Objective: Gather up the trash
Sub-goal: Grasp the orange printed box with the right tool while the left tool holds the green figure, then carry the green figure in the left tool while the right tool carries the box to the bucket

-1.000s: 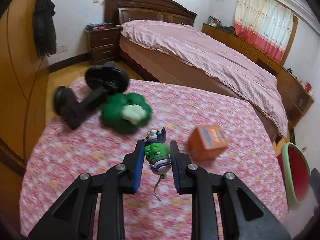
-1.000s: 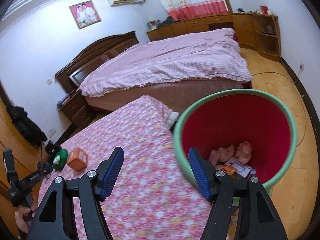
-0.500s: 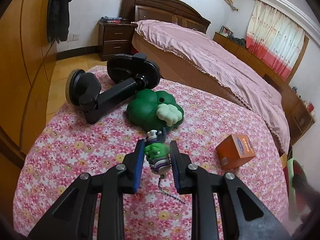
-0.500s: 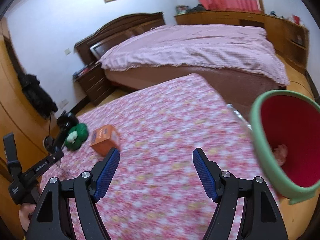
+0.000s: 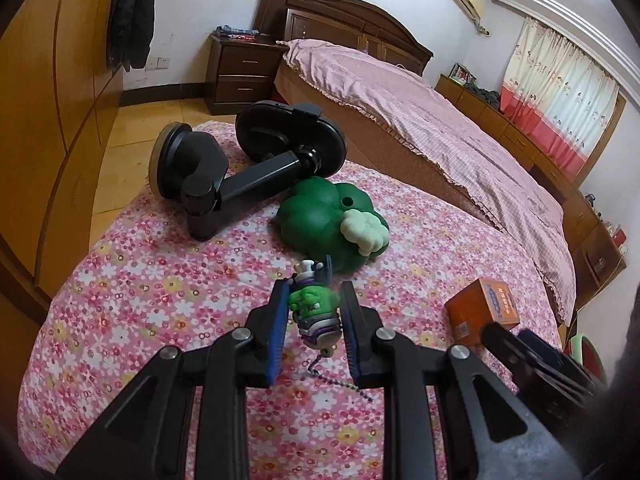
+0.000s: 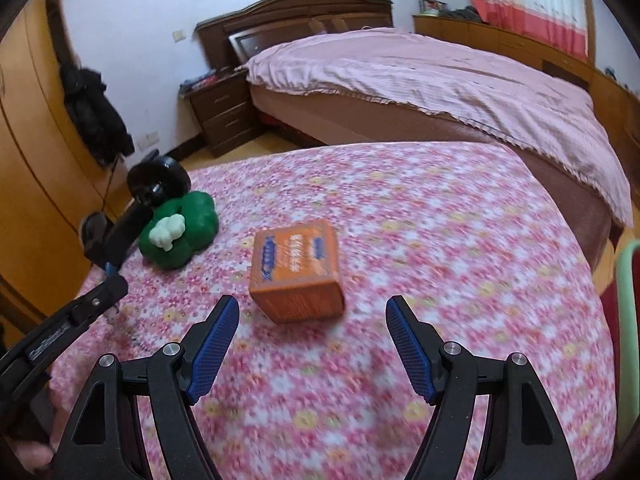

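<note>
Swinging my right tongs (image 6: 312, 344) away from the red bin (image 6: 628, 280), which is now only a green rim at the far right edge, I have brought them over the flowered table (image 6: 440, 240). Their jaws have just been opening and now stand spread with nothing between them, lined up on the orange box (image 6: 298, 270) lying just beyond the tips. I judge that box the next piece of trash. At the far left lie the black phone mount (image 5: 248, 168) and, touching it, the green clover toy (image 5: 332, 220). My left tongs (image 5: 312, 320) are pressed together, pinching the small green figure (image 5: 314, 308), its chain (image 5: 340, 374) trailing onto the cloth; they have dropped nearer the table.
</note>
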Demonstrator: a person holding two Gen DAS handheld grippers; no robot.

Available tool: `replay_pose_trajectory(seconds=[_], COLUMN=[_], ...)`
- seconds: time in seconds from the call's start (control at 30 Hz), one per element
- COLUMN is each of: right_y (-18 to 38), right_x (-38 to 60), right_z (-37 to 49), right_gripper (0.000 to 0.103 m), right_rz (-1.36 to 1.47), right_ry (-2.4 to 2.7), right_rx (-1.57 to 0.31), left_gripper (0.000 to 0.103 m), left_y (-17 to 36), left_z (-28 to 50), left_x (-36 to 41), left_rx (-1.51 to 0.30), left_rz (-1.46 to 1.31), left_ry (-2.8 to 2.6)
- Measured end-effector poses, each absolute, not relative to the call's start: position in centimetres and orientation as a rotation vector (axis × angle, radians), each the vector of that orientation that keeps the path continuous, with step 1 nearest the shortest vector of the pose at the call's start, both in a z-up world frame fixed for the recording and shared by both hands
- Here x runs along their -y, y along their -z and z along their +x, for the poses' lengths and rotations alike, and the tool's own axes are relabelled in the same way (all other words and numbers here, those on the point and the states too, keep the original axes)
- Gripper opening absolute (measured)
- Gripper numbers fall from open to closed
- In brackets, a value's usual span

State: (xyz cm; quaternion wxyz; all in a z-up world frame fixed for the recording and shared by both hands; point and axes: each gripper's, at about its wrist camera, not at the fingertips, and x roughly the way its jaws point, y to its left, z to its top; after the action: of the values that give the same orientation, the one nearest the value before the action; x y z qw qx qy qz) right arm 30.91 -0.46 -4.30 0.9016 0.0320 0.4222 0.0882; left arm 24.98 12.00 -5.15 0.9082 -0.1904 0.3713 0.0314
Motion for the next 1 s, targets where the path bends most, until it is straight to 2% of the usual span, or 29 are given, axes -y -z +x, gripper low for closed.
replay_pose_trajectory(seconds=[0.3, 0.33, 0.37, 1.0], right_y=[5.7, 5.7, 5.8, 2.0], right_x=[-0.8, -0.6, -0.5, 6.7], right_z=[32.7, 32.6, 32.6, 25.2], right_gripper=[0.077, 0.068, 0.054, 0.053], right_rz=[0.027, 0.035, 0.036, 0.142], right_ry=[-0.182, -0.182, -0.179, -0.096], right_rx=[-0.873, -0.871, -0.874, -0.809], left_gripper=[0.025, 0.025, 0.025, 0.025], left_y=[5.3, 5.3, 5.3, 4.9], left_z=[25.0, 25.0, 25.0, 24.6], left_x=[-12.1, -12.1, -12.1, -12.0], left_rx=[-0.772, -0.771, -0.770, -0.744], left_rz=[-0.411, -0.411, -0.411, -0.422], left_ry=[-0.055, -0.052, -0.051, -0.039])
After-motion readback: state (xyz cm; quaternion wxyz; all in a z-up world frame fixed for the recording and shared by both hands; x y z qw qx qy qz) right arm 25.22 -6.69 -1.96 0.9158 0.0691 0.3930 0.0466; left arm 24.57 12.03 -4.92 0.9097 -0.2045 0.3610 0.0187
